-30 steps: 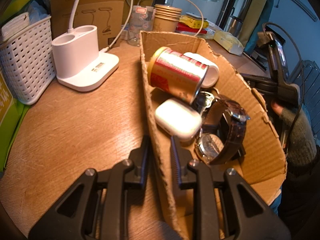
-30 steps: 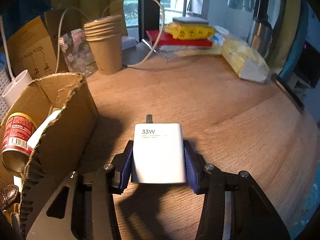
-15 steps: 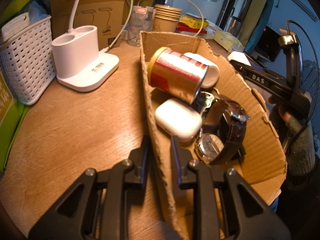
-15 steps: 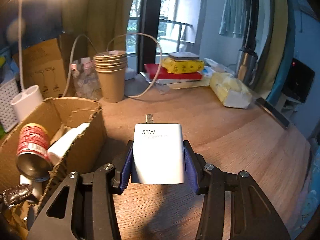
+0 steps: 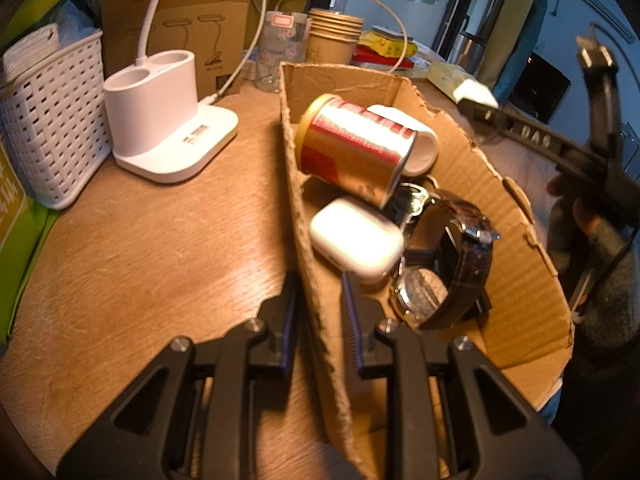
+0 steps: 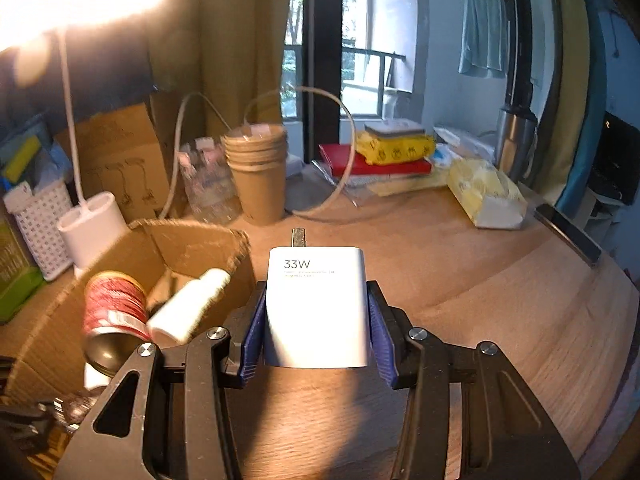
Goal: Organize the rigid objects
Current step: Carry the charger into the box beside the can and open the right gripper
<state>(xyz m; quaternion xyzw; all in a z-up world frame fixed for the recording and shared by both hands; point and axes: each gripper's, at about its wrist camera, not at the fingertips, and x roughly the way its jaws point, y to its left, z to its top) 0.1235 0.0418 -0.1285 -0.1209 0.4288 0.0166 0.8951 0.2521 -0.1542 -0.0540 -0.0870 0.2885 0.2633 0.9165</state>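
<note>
My right gripper (image 6: 316,320) is shut on a white 33W charger (image 6: 318,306) and holds it up above the table, to the right of the cardboard box (image 6: 192,240). From the left wrist view the charger (image 5: 476,94) hangs over the box's far right rim. My left gripper (image 5: 318,300) is shut on the box's near left wall (image 5: 316,280). Inside the box lie a red-and-gold can (image 5: 352,148), a white earbud case (image 5: 356,240), a white tube (image 5: 416,148) and a brown-strapped watch (image 5: 456,264).
A white lamp base (image 5: 168,128) and a white basket (image 5: 44,120) stand left of the box. Paper cups (image 6: 258,172), a cable, books (image 6: 372,164), a tissue pack (image 6: 486,196) and a steel flask (image 6: 516,140) line the table's far side. A phone (image 6: 568,232) lies at the right edge.
My right gripper has risen off the table with the charger and moved left toward the box. My left gripper has kept its hold on the box wall.
</note>
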